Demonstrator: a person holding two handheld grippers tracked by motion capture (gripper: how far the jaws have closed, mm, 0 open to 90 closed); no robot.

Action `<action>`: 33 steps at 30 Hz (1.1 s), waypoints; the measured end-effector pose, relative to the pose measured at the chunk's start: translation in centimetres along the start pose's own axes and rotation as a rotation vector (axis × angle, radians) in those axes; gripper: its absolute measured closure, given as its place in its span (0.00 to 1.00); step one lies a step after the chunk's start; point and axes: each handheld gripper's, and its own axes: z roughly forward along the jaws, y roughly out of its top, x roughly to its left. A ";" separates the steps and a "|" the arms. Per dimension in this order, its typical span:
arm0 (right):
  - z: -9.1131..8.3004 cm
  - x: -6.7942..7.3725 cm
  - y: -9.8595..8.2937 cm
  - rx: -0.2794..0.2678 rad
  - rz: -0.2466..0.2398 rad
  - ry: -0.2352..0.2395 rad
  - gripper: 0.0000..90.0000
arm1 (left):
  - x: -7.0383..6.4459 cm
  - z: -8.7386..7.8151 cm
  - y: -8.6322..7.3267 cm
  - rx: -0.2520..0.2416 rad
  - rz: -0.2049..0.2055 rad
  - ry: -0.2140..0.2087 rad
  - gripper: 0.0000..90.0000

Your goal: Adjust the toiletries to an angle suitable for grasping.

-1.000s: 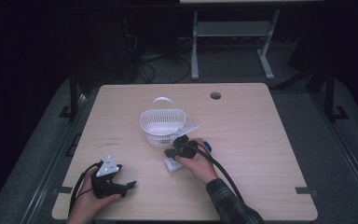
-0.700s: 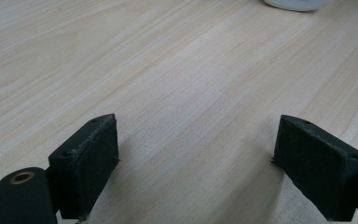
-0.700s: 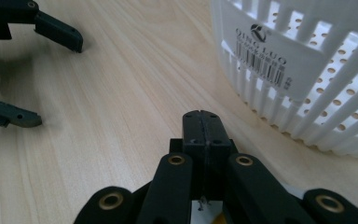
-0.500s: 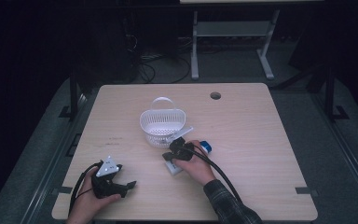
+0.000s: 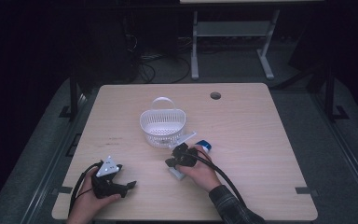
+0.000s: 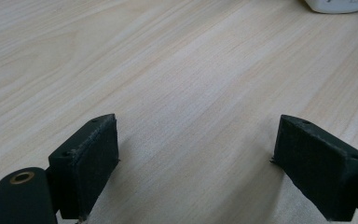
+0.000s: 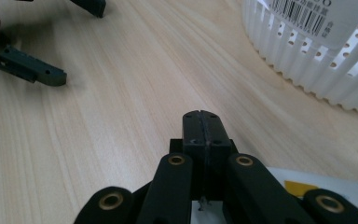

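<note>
A white perforated basket [image 5: 163, 125] with a handle stands mid-table; its wall [image 7: 307, 65] is close on the right in the right gripper view. A white packet with a barcode [image 7: 319, 16] lies against the basket's near side. My right gripper [image 5: 171, 162] is shut with nothing between its jaws [image 7: 203, 125]. It hovers low over a white object [image 5: 177, 173] with a blue cap [image 5: 204, 145] lying on the table under the hand. My left gripper [image 5: 127, 185] rests near the front left edge, open [image 6: 196, 158] over bare wood.
The wooden table [image 5: 261, 140] has a round cable hole [image 5: 215, 95] at the back right. A white desk frame [image 5: 233, 32] stands on the dark floor behind. The left gripper's jaws [image 7: 32, 72] lie ahead of the right gripper.
My right hand has slid slightly toward the table's front, uncovering more of the blue cap. The left gripper has stayed in place.
</note>
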 end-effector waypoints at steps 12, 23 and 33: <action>-0.9 0.1 -1.1 0.014 -0.006 -0.009 1.00 | 0.0 0.0 0.0 0.000 0.000 0.000 0.15; -1.8 0.0 -2.3 0.025 -0.002 -0.012 1.00 | 0.0 0.0 0.0 0.000 0.000 0.001 0.15; -3.2 0.0 -3.7 0.042 0.004 -0.019 1.00 | 0.0 0.0 0.0 0.000 0.000 0.001 0.15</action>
